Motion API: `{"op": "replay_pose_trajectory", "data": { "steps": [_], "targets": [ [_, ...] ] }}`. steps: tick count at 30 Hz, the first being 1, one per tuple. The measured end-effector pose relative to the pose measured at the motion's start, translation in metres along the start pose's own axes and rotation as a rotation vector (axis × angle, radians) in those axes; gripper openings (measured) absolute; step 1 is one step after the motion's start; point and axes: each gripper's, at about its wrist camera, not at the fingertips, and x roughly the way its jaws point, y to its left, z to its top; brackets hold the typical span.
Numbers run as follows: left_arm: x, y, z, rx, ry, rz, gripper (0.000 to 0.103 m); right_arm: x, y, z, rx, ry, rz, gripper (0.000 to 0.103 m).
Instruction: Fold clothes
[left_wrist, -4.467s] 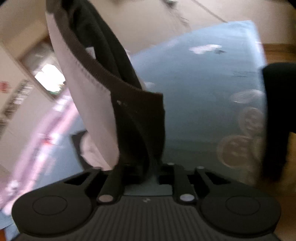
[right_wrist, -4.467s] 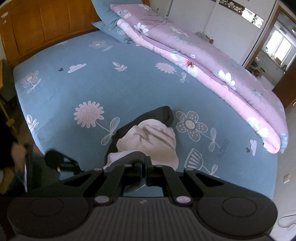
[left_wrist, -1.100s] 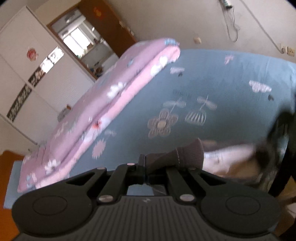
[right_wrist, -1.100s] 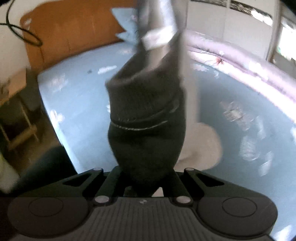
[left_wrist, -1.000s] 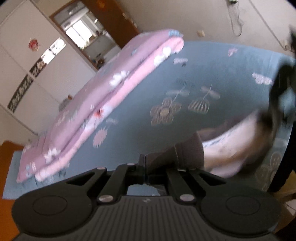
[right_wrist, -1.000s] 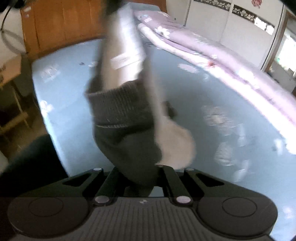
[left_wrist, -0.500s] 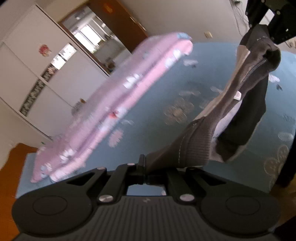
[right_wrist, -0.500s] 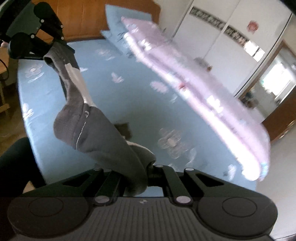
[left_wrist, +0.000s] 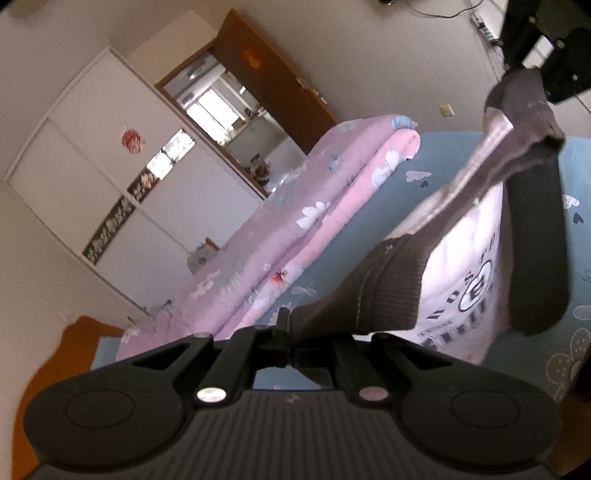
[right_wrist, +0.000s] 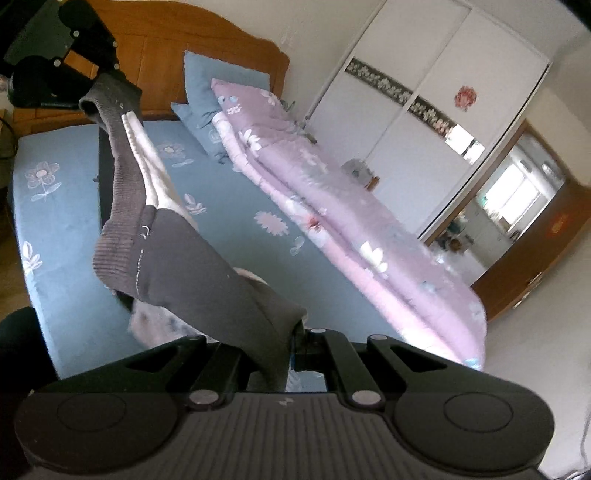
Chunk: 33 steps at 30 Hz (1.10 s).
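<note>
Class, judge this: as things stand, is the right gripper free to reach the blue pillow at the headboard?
Probably not: the right gripper is shut on the sweatshirt, which the left gripper also holds, stretched between them.

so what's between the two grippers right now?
Only the sweatshirt: its dark ribbed hem runs taut from the left gripper to the right gripper, best seen in the right wrist view.

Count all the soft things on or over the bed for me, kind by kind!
Shirts: 1, the shirt held up over the bed by both grippers
Quilts: 1, the pink quilt
Pillows: 2, the blue pillows
Sheets: 1, the blue sheet
Total: 5
</note>
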Motion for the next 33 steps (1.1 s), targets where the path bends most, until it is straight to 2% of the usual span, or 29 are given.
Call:
{"op": "replay_pose_trajectory", "data": {
  "steps": [7, 15, 19, 23, 30, 33],
  "targets": [
    [-0.023, 0.0, 0.002, -0.015, -0.053, 0.005, 0.001, -0.023, 0.002, 0.001, -0.012, -0.04, -0.027, 0.004],
    [-0.002, -0.019, -0.022, -0.005, 0.025, -0.038, 0.001, -0.001, 0.015, -0.016, -0.01, 0.039, 0.008, 0.004],
    [0.009, -0.022, -0.027, -0.048, 0.042, -0.053, 0.001, 0.013, 0.02, -0.021, 0.007, 0.064, 0.028, 0.004],
    [0.024, -0.027, -0.031, -0.056, 0.068, -0.055, 0.001, 0.023, 0.028, -0.026, 0.015, 0.079, 0.042, 0.004],
    [0.081, -0.029, -0.039, -0.108, 0.139, -0.098, 0.001, 0.048, 0.021, -0.031, 0.031, 0.116, 0.008, 0.005],
    [0.105, -0.03, -0.043, -0.13, 0.169, -0.117, 0.001, 0.071, 0.017, -0.035, 0.052, 0.14, 0.007, 0.004]
  ]
}}
